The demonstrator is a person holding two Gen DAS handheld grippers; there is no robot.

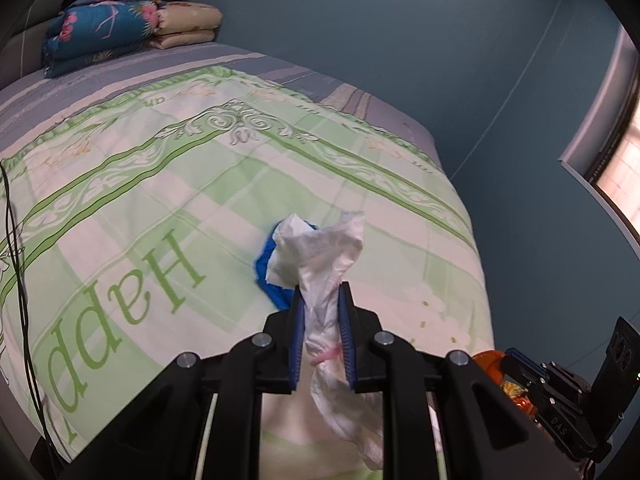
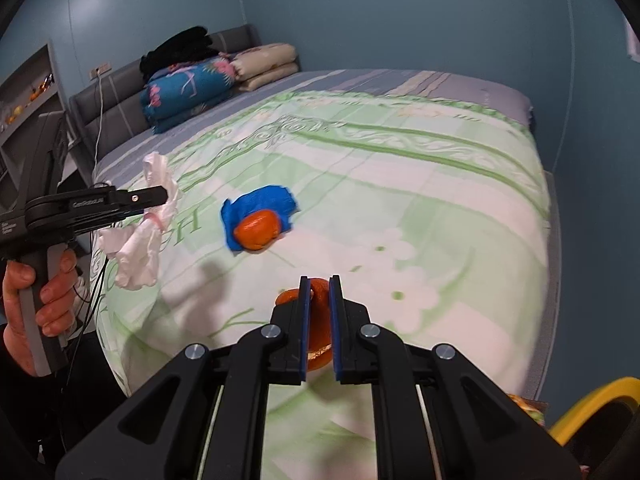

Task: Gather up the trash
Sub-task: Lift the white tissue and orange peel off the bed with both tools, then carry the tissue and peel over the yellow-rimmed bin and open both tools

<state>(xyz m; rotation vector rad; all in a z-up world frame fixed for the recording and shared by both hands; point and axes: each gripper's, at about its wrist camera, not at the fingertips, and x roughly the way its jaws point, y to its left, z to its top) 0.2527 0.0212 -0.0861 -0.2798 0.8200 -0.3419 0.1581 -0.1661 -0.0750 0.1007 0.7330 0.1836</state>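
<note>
Left gripper clamped on twisted white plastic bag, held up above bed. Right gripper squeezed shut on orange peel, also lifted.

Two bits of trash in hand, neither binned yet as far as I can judge. Left on bedspread: blue cloth with second orange peel sitting on it. Yellow rim at lower right (bin, maybe; cannot tell).

Writing: bedspread reads "Happ…", rest cut off. Left tool's side print too blurred to read.
</note>
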